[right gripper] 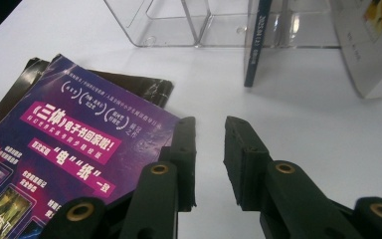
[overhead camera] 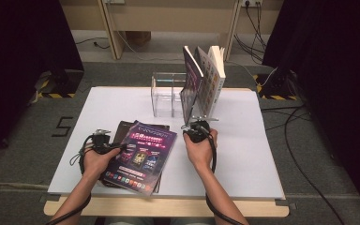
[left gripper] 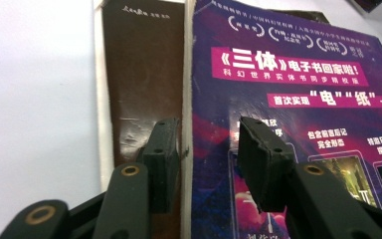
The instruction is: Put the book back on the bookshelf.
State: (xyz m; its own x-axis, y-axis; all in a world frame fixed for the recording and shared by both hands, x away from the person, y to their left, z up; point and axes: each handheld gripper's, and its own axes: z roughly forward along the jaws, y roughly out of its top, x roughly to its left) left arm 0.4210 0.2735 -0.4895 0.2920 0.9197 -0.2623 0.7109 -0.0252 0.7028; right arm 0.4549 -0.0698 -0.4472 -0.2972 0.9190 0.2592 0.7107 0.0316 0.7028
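1. We see our left gripper (left gripper: 206, 149) low over the purple book (overhead camera: 142, 155), jaws partly open astride its spine edge, pads off the cover.
2. That book lies flat on the white table (overhead camera: 253, 154), atop a dark brown book (left gripper: 139, 74).
3. Our right gripper (right gripper: 210, 149) hovers just beside it, jaws narrow with nothing between.
4. Beyond, books (overhead camera: 204, 79) stand in a clear rack (overhead camera: 164, 93).

The table's (overhead camera: 262, 159) right edge and near-right corner lie open. Books (overhead camera: 138, 157) fill the near-left; a clear rack (overhead camera: 166, 93) (with upright books (overhead camera: 204, 79)) blocks the far edge.
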